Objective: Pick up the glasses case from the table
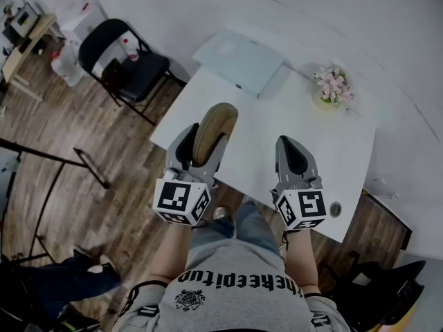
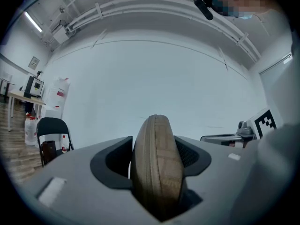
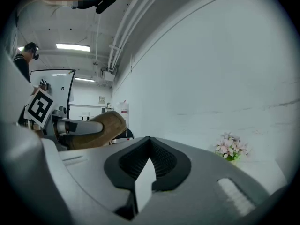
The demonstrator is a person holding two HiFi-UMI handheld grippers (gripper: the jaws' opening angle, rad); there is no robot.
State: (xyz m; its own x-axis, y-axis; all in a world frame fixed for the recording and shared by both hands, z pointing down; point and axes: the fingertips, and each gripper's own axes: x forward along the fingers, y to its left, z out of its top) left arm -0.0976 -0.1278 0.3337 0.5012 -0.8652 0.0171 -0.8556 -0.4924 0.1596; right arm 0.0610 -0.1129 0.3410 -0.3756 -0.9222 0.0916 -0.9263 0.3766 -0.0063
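Glasses case (image 1: 216,120), tan and oval, clamped on edge between the jaws of the left gripper (image 1: 204,138); pads pressing on its two broad sides, rounded far end poking out beyond the fingertips. Raised off the tabletop, over the left near edge of the white table (image 1: 325,151), with wooden floor (image 1: 104,151) partly underneath.

Far left, beyond the table corner: black folding chair (image 1: 128,61), standing on the floor, well apart from the case. At the far corner of the table: flat pale rectangular box (image 1: 239,59), lying on the top.

Right of the case, over the near part of the table: right gripper (image 1: 291,144), jaws drawn together at the tips, nothing between them, pointing the same way as the left one.

Farther right, near the wall: small bunch of pink and white flowers (image 1: 333,86) on the tabletop. Close to the near right edge: small round thing (image 1: 336,209), too small to identify.

From the right gripper view, case and left gripper side-on, off to the left.
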